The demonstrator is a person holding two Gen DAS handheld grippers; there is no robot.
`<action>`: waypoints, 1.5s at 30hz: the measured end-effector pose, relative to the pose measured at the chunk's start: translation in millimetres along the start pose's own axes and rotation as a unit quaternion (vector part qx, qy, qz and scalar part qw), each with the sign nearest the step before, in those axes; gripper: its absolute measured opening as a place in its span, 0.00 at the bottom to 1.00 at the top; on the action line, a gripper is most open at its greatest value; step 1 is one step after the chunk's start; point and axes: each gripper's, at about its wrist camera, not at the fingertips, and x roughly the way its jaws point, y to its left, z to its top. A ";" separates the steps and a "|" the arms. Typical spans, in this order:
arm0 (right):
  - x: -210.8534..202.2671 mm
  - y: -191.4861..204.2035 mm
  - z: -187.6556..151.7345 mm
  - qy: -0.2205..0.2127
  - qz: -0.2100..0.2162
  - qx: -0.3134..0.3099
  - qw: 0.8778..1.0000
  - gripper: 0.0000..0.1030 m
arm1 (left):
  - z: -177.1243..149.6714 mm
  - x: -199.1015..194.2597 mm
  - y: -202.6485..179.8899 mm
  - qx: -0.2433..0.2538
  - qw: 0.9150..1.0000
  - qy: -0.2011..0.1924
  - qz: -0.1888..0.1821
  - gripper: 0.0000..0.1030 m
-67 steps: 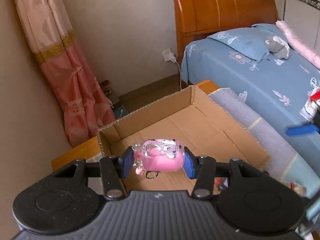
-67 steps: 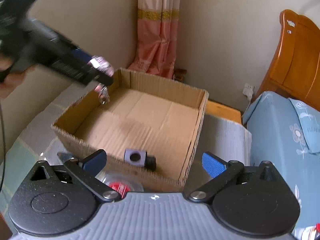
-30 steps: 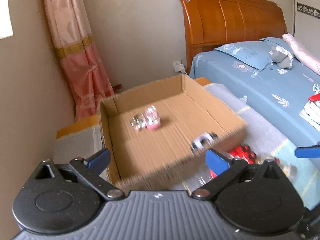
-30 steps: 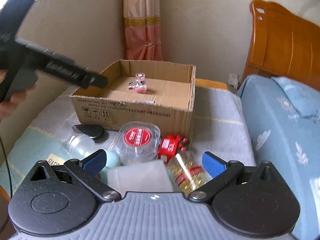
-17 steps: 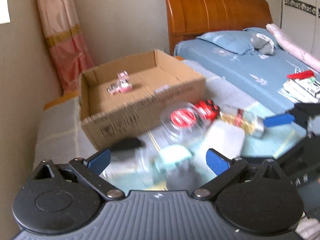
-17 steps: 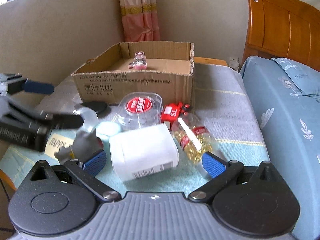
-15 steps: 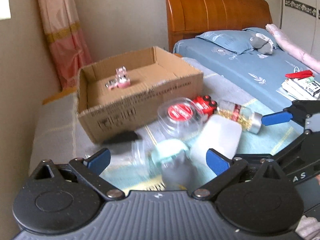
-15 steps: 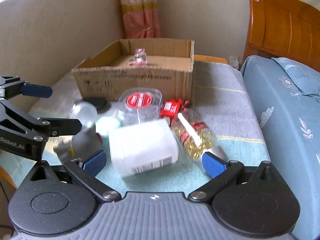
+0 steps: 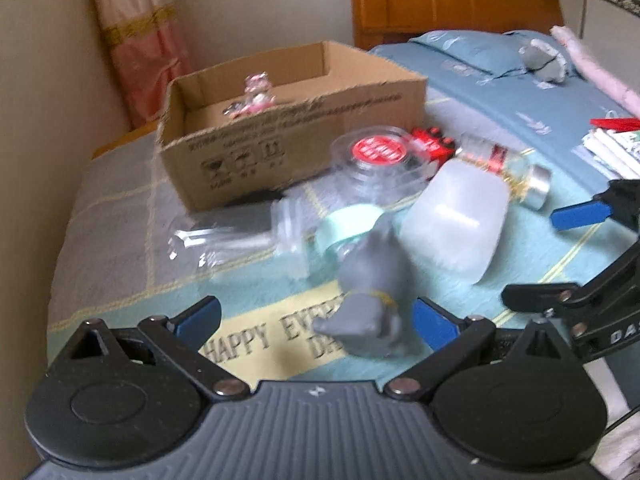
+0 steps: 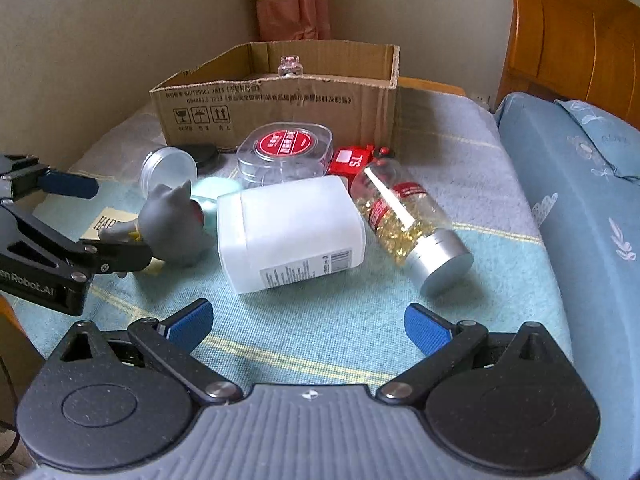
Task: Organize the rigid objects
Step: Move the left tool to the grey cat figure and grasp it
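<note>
My left gripper (image 9: 316, 322) is open, its fingers either side of a grey cat figurine (image 9: 372, 300), which sits nearer the right finger; it also shows in the right wrist view (image 10: 172, 226). My right gripper (image 10: 308, 326) is open and empty, low over the cloth in front of a white plastic bottle (image 10: 290, 232). A cardboard box (image 10: 280, 100) stands behind, with a pink trinket (image 9: 258, 94) inside. A capsule bottle (image 10: 408, 224), a round clear container with a red lid (image 10: 286, 152) and a red toy (image 10: 352, 160) lie by the box.
A clear jar (image 10: 168, 166), a mint green lid (image 9: 346, 226) and a black object (image 10: 204, 154) lie on the left of the pile. A blue bed (image 10: 580, 200) with a wooden headboard (image 10: 572, 32) is to the right. A pink curtain (image 10: 294, 0) hangs behind the box.
My left gripper has let the pink trinket go in the box, drawn back and come down around the grey figurine. My right gripper has also drawn back from the box.
</note>
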 end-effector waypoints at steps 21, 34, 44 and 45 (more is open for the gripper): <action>12.3 9.5 -6.8 0.010 -0.007 -0.040 0.999 1.00 | -24.3 -10.9 45.1 -0.028 0.998 0.006 0.048 0.99; 8.3 3.1 -14.2 -0.006 0.002 -0.052 0.999 1.00 | -31.5 4.6 6.2 -0.005 0.998 0.020 -0.068 0.99; 5.6 -3.0 -19.5 -0.017 0.008 -0.056 0.998 1.00 | -17.3 9.6 -2.2 -0.018 0.998 0.002 -0.064 0.99; 5.7 -2.9 -19.5 -0.017 0.009 -0.056 0.998 1.00 | -15.5 9.6 -3.0 -0.018 0.998 -0.002 -0.065 0.99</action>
